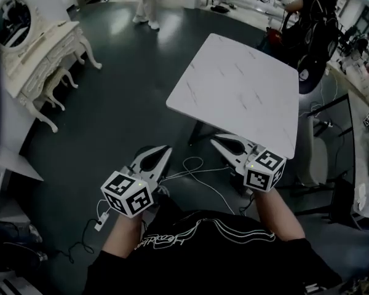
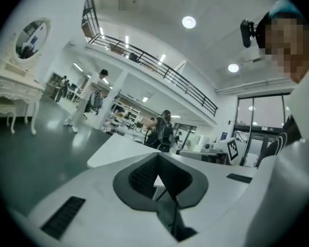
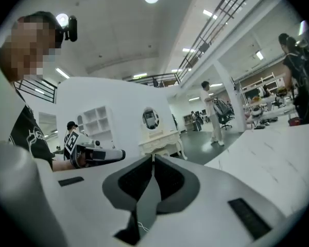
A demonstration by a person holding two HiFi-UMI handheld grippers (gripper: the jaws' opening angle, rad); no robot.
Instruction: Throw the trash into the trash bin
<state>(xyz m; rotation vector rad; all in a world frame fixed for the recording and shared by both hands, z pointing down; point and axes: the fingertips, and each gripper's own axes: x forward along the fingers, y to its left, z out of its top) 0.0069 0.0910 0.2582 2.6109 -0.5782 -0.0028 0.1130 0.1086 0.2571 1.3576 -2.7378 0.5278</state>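
Observation:
Neither trash nor a bin shows in any view. In the head view my left gripper [image 1: 166,147] and right gripper [image 1: 213,138] are held up side by side in front of my chest, pointing away over the dark floor. Both have their jaws closed tip to tip with nothing between them. The left gripper view has its gripper [image 2: 157,155] level, facing the white table [image 2: 118,145]. The right gripper [image 3: 153,157] looks the same in its own view, and the left gripper [image 3: 95,155] shows beside it. The white marbled table [image 1: 240,91] stands just beyond the right gripper's tips.
A white dressing table with an oval mirror [image 1: 43,54] stands at the far left. Cables [image 1: 197,168] and a power strip [image 1: 99,223] lie on the floor below the grippers. A person with a black backpack [image 1: 313,29] stands behind the table, and desks [image 1: 363,85] line the right side.

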